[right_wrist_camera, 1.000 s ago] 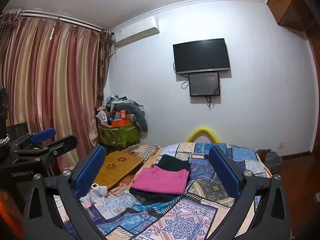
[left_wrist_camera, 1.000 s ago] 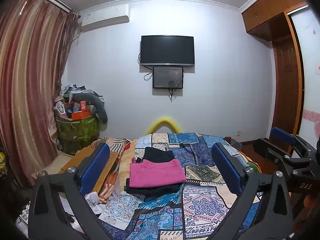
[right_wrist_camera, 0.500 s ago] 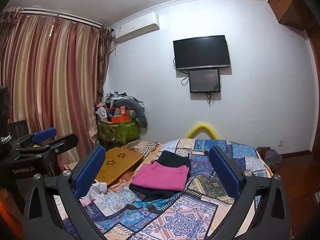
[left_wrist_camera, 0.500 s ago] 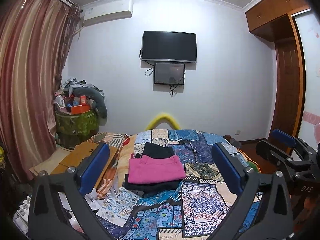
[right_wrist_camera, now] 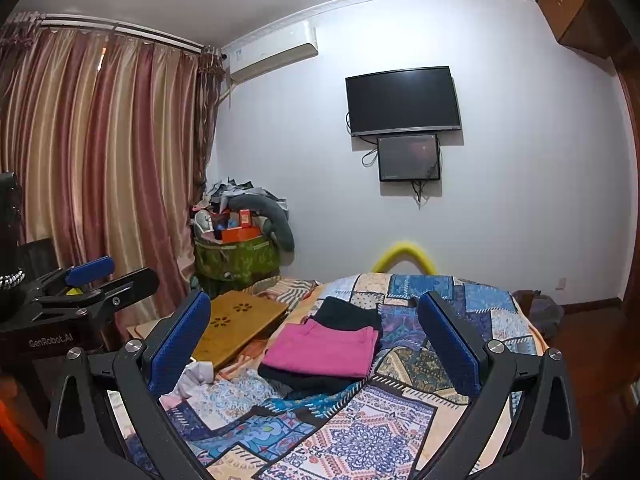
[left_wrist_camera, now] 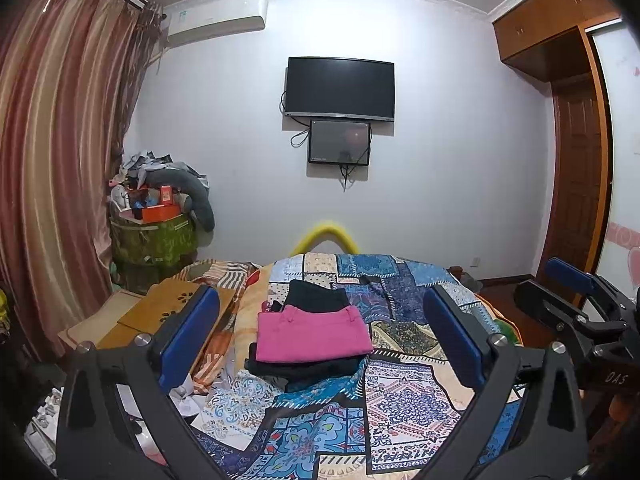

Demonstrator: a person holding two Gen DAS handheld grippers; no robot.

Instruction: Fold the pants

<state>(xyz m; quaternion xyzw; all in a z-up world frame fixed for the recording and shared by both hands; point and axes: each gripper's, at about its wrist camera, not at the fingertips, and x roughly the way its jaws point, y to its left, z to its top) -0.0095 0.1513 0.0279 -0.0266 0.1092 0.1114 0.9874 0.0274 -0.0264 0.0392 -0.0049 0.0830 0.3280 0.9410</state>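
Observation:
Folded pink pants (left_wrist_camera: 312, 338) lie on top of folded black garments (left_wrist_camera: 308, 368) on a patchwork bedspread (left_wrist_camera: 400, 400). The stack also shows in the right wrist view (right_wrist_camera: 324, 350). My left gripper (left_wrist_camera: 320, 336) is open and empty, held above the bed and back from the stack. My right gripper (right_wrist_camera: 316, 344) is open and empty too, also short of the stack. Each gripper shows at the edge of the other's view: the right gripper (left_wrist_camera: 576, 300) and the left gripper (right_wrist_camera: 92, 284).
A wooden lap desk (right_wrist_camera: 236, 328) lies left of the stack. A green bin piled with clutter (left_wrist_camera: 154, 232) stands by the striped curtain (left_wrist_camera: 52, 160). A TV (left_wrist_camera: 340, 88) hangs on the far wall. A wooden wardrobe (left_wrist_camera: 576, 160) is at the right.
Both grippers have tilted slightly upward, so the bed and stack sit a little lower in view. The stack has not moved. Both stay open.

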